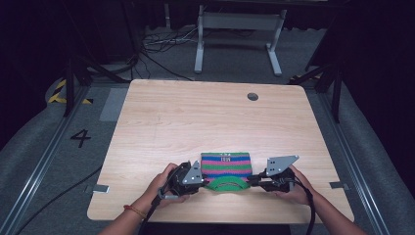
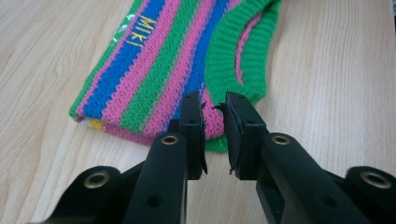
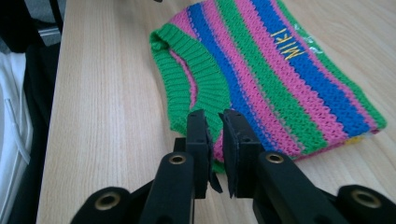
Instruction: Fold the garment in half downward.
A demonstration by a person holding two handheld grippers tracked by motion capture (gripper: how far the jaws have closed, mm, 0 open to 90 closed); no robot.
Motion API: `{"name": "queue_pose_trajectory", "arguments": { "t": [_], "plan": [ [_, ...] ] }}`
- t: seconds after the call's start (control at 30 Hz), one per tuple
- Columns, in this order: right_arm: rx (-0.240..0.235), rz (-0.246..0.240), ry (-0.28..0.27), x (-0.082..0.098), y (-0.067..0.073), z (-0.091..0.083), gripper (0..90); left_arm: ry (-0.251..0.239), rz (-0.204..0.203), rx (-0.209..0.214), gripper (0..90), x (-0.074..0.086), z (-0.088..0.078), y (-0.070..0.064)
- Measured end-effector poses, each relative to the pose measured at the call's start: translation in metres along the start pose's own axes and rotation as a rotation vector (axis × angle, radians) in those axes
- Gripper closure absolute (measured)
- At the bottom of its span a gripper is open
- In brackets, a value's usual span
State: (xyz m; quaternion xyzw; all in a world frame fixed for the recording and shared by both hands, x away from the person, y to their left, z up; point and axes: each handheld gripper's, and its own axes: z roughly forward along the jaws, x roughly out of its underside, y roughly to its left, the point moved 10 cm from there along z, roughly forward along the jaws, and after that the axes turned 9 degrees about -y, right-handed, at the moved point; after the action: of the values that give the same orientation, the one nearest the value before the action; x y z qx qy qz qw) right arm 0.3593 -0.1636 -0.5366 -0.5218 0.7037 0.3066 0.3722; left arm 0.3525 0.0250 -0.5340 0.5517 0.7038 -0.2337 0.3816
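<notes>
Looking at the biggest thing first, we see a pale wooden table (image 1: pixel 161 122) across the middle of the high view, bare except near its lower edge; grey floor around it, a white desk frame (image 1: pixel 239 34) at top centre, loose cables (image 1: pixel 156 46) at upper left, a floor mark "4" (image 1: pixel 80 137) at left, a cable hole (image 1: pixel 252 96) in the tabletop at upper right. The striped knit garment (image 1: pixel 226 166) lies flat at lower centre, pink, blue and green bands, yellow "MIKI" lettering (image 2: pixel 141 31), green ribbed collar (image 3: pixel 196 74) toward the person. We judge it light, soft, floppy, not fragile; it will sag and stretch, not slide much on the wood. Best hold is probably the thicker ribbed corners. The left gripper (image 2: pixel 215 122) sits at the garment's lower left corner, jaws nearly together with knit edge between them, so it looks pinched on the fabric. The right gripper (image 3: pixel 215 135) is at the lower right corner, jaws likewise narrow on the green hem. Hands (image 1: pixel 164 183) come in from bottom of frame.
</notes>
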Motion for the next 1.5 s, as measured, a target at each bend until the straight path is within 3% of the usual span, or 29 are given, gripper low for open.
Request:
{"name": "queue_pose_trajectory", "arguments": {
  "t": [0.27, 0.37, 0.53, 0.63, 0.7, 0.77, 0.97, 1.23, 1.5],
  "plan": [
    [0.017, 0.001, -0.002, -0.003, 0.005, 0.012, 75.6, 0.018, 0.004, 0.039, 76.4, -0.002, 0.019, -0.008],
    [0.017, 0.003, 0.017, 0.003, 0.007, 0.015, 73.1, 0.067, -0.007, 0.038, 76.0, 0.01, 0.028, -0.012],
    [0.034, 0.01, 0.035, 0.017, 0.005, 0.021, 70.9, 0.038, -0.055, 0.041, 75.1, 0.014, 0.029, -0.011],
    [0.041, 0.019, 0.02, 0.017, 0.004, 0.021, 71.0, 0.027, -0.038, 0.041, 75.1, 0.014, 0.03, -0.01],
    [0.053, 0.003, 0.017, 0.017, 0.004, 0.023, 71.2, 0.023, -0.032, 0.032, 75.0, 0.015, 0.03, -0.005],
    [0.063, 0.005, 0.015, 0.017, 0.003, 0.024, 71.2, 0.014, -0.055, 0.034, 75.0, 0.016, 0.031, 0.0],
    [0.099, 0.003, 0.013, 0.014, -0.005, 0.029, 71.6, 0.006, -0.071, 0.006, 74.8, 0.017, 0.033, 0.017],
    [0.112, 0.007, 0.026, 0.012, -0.009, 0.031, 71.4, 0.016, -0.08, -0.004, 72.3, 0.017, 0.03, 0.021],
    [0.122, -0.003, 0.023, 0.004, -0.008, 0.022, 67.7, 0.02, -0.067, -0.034, 64.7, 0.011, 0.01, 0.025]
  ]
}}
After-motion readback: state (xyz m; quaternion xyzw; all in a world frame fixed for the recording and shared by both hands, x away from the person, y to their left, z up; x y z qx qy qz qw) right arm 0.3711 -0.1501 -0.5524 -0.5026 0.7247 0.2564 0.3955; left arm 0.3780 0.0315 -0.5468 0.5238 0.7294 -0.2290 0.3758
